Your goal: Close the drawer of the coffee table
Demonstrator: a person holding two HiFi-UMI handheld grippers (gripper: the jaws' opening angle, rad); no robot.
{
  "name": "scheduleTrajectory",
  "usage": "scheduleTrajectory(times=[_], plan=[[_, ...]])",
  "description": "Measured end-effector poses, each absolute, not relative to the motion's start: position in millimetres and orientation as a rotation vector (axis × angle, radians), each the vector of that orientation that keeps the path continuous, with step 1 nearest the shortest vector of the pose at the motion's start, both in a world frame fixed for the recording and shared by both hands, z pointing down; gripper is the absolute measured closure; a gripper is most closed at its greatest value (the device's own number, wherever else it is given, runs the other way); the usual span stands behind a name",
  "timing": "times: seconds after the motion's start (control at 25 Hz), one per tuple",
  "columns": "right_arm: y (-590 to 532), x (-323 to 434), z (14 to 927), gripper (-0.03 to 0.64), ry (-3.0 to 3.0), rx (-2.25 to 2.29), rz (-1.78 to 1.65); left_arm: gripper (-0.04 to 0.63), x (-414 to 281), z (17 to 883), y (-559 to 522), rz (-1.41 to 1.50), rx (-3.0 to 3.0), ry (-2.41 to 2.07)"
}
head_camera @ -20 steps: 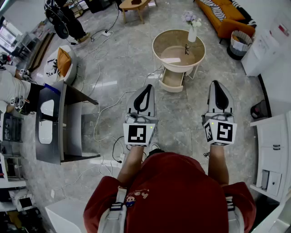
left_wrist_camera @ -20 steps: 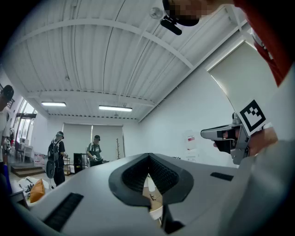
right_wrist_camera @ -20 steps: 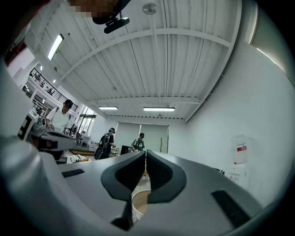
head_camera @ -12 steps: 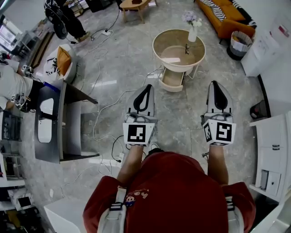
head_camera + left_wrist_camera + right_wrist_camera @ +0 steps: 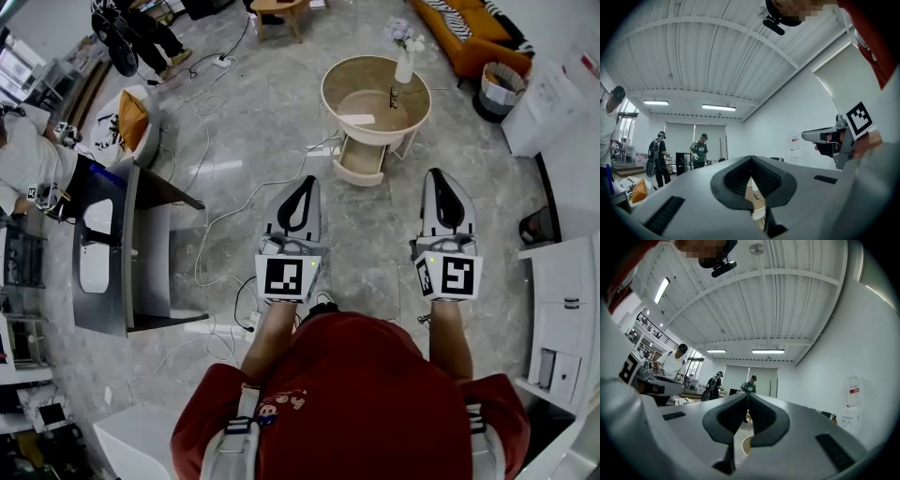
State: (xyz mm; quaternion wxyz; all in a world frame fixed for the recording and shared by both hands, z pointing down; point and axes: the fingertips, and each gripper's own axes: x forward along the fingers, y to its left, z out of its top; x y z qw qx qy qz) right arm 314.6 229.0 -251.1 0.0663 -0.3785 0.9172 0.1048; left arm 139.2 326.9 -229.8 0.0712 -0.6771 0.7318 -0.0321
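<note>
Pale wood forms the drawer (image 5: 359,161), which hangs open beneath the round coffee table (image 5: 327,94), pulled out toward the person over the grey marbled floor (image 5: 375,244). On the table's sunken top lie a flat white item (image 5: 356,119) and a small dark thing (image 5: 394,97) too small to identify, and a white vase (image 5: 404,66) of pale flowers stands at its far rim. Both tools are held level, side by side and well short of the drawer. The left gripper (image 5: 307,180) has its jaws together at the tips with nothing between them, and part of the table shows through the loop-shaped gap behind those tips in the left gripper view. The right gripper (image 5: 439,172) is likewise closed and empty, with the table's curved rim visible below its jaws in its own view. White cables (image 5: 225,214) trail across the floor to the left of the left gripper. Farther out, an orange sofa (image 5: 464,37) and a woven basket (image 5: 502,89) sit at the upper right, a grey desk (image 5: 103,248) at the left, and white cabinets (image 5: 562,309) at the right.
</note>
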Motion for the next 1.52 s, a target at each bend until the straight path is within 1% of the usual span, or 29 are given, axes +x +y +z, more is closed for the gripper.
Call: scheduleTrajectory(times=[0.28, 0.6, 0.8, 0.92, 1.24, 1.52], plan=[[229, 284, -240, 0.591, 2.752, -1.192, 0.204, 0.583, 104, -226, 335, -0.094, -2.053, 2.206], [247, 236, -231, 0.591, 2.756, -1.220, 0.208, 0.582, 57, -214, 350, -0.069, -2.081, 2.219], [246, 225, -221, 0.591, 2.785, -1.247, 0.199, 0.581, 41, -206, 347, -0.017, -2.069, 2.209], [239, 223, -214, 0.591, 2.793, -1.259, 0.180, 0.583, 38, -198, 342, -0.060, -2.096, 2.240], [205, 193, -202, 0.591, 2.794, -1.248, 0.145, 0.583, 12, -191, 316, -0.092, -2.087, 2.266], [155, 177, -191, 0.591, 2.777, -1.288, 0.094, 0.582, -5, -190, 260, -0.128, -2.118, 2.229]])
